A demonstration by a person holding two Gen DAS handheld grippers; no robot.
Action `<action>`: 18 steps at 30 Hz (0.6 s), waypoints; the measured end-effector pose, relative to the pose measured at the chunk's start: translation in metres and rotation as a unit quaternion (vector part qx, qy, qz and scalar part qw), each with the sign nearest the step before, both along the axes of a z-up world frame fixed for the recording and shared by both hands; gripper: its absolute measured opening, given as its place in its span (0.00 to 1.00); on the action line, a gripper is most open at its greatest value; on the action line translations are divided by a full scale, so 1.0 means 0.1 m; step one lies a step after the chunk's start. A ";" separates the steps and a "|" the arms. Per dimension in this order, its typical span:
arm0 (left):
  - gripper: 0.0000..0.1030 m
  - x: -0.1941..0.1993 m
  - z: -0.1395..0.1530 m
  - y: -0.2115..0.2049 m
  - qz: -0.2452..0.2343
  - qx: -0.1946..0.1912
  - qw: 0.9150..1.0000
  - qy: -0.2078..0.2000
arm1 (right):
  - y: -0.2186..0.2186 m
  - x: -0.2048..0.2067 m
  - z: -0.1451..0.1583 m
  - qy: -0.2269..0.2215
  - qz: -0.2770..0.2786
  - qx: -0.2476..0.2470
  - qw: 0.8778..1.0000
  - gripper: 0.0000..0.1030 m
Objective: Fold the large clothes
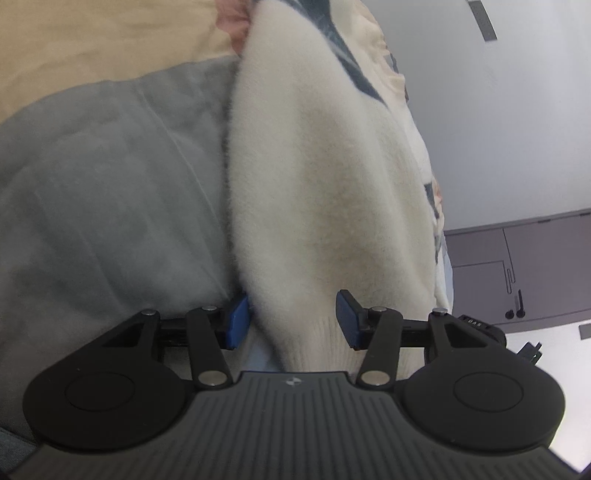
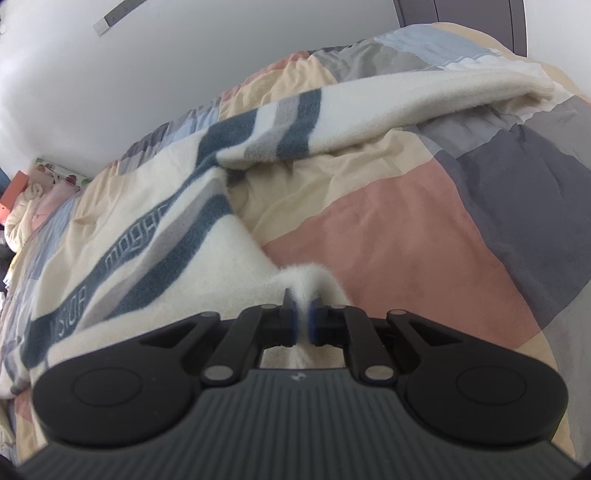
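A fluffy cream sweater (image 2: 147, 229) with dark blue and grey stripes and lettering lies spread on the patchwork quilt (image 2: 406, 240). One sleeve (image 2: 406, 99) stretches to the far right. My right gripper (image 2: 303, 321) is shut on a pinch of the sweater's near cream edge, which bunches up between the blue pads. In the left wrist view the other cream sleeve (image 1: 314, 184) runs away from me over the quilt's grey patch (image 1: 110, 184). Its ribbed cuff lies between the blue pads of my left gripper (image 1: 291, 321), whose jaws stand about half apart and do not squeeze it.
The quilt covers a bed beside a white wall with a socket strip (image 2: 114, 16). A heap of pale cloth and small things (image 2: 33, 199) sits at the bed's far left end. A grey cabinet (image 1: 535, 266) stands beyond the bed's right edge.
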State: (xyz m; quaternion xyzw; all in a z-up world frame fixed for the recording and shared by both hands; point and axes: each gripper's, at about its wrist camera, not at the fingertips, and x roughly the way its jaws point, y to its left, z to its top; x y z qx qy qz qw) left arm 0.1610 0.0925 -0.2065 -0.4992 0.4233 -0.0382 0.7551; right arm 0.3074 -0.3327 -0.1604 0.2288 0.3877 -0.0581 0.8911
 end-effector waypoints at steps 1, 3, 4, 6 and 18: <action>0.51 0.04 -0.01 -0.03 -0.003 0.004 1.000 0.000 | 0.00 -0.01 0.00 -0.003 0.000 0.002 1.000 0.09; 0.43 0.09 -0.02 -0.06 -0.008 0.013 1.000 0.002 | 0.00 -0.03 0.00 -0.006 0.002 0.004 1.000 0.09; 0.36 0.10 -0.03 -0.07 -0.013 0.018 1.000 0.002 | 0.01 -0.03 0.00 -0.006 0.005 0.005 1.000 0.09; 0.23 0.15 -0.04 -0.08 -0.013 0.028 1.000 0.006 | 0.03 -0.04 0.00 -0.003 0.015 0.005 1.000 0.09; 0.08 -0.30 0.60 0.38 0.033 0.068 0.996 -0.036 | -0.03 -0.47 0.47 0.029 0.112 0.056 0.992 0.09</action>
